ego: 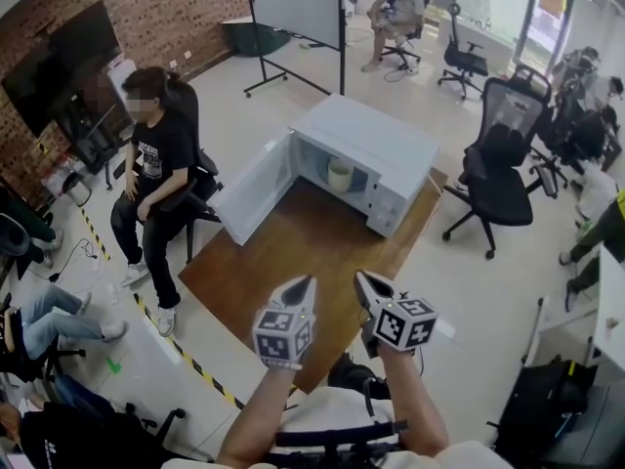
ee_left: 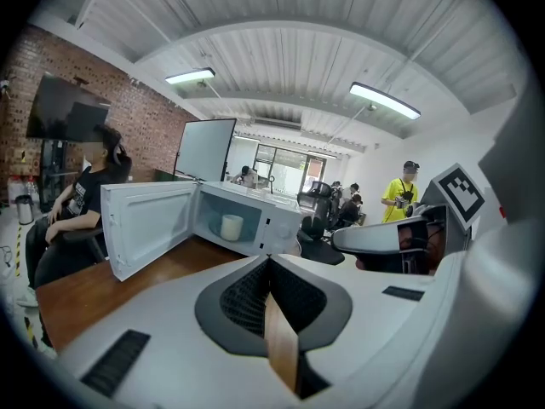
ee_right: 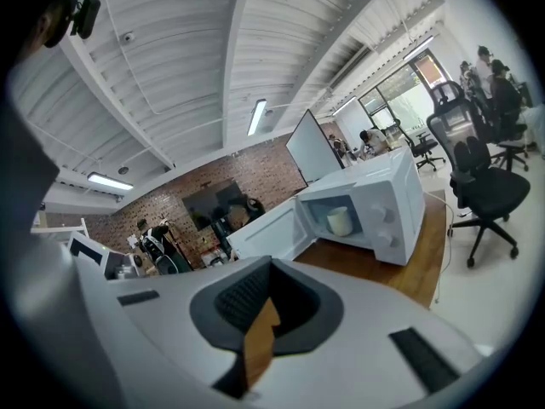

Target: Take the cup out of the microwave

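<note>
Showing ceiling point(ee_left: 281, 58) above microwave point(ee_left: 255, 220): gripper views only.

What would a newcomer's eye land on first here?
A white microwave stands on the wooden table, its door swung wide open, with a pale cup inside. Nearer the camera, the left gripper and right gripper point toward it side by side, both shut and empty. A person sits left of the table.
</note>
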### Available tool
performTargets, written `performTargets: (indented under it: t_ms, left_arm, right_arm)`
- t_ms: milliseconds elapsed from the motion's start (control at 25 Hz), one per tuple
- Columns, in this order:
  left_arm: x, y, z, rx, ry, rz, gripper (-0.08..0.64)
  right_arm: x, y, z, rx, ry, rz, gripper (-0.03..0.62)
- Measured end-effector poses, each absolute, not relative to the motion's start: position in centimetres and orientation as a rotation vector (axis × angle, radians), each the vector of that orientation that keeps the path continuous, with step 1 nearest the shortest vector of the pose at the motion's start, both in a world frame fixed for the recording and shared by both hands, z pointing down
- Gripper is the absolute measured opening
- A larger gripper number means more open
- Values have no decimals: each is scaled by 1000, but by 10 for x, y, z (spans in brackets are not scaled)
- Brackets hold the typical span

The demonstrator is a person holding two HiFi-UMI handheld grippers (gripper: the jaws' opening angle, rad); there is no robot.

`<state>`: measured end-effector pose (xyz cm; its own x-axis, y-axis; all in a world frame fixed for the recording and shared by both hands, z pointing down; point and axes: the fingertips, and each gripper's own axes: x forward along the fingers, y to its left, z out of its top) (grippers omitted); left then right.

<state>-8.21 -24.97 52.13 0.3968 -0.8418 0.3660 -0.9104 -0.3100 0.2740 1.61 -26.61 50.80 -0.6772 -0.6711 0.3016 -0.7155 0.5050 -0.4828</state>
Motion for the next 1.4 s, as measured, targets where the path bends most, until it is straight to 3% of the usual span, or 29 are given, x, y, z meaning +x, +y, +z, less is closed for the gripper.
performTargets:
  t_ms: [800, 880, 1000, 1400]
  left_arm:
    - [-63, -410, 554, 2241, -1488, 260, 8]
    - [-61, -430, 562, 2244, -1468, 275, 91]
    - [-58, -459, 574, 2249, -1459, 297, 131]
    - [-51, -535, 604, 2249, -1471, 351, 376]
  right_arm:
    - [36, -395, 514, 1217, -2638, 895, 15]
    - [33, -407, 515, 1209, -2640, 880, 15]
    - [29, -424, 517, 1204, -2636, 865, 15]
    - [23, -469, 503, 1192, -2652, 792, 15]
